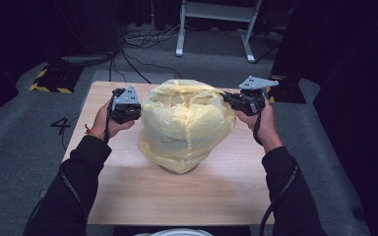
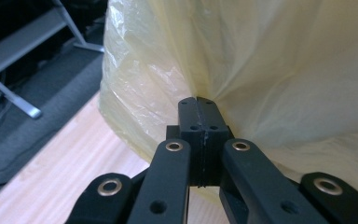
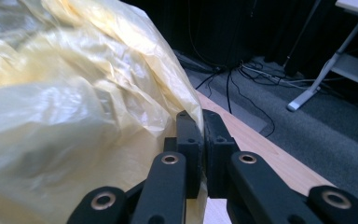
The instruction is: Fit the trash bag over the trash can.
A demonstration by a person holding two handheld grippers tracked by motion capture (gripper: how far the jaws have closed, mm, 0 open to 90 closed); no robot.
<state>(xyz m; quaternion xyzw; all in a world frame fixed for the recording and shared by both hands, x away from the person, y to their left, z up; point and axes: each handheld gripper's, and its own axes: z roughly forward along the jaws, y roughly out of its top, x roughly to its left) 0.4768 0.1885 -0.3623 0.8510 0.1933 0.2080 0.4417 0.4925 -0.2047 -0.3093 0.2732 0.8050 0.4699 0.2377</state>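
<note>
The left gripper (image 1: 137, 109) and right gripper (image 1: 226, 98) each pinch opposite sides of the billowing, translucent yellow plastic bag (image 1: 187, 123) at centre frame on the pale wooden table (image 1: 128, 187).

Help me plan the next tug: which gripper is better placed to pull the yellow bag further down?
Neither clearly. The left gripper and the right gripper both pinch the yellow bag at opposite sides; the left sits slightly lower, nearer the table.
</note>
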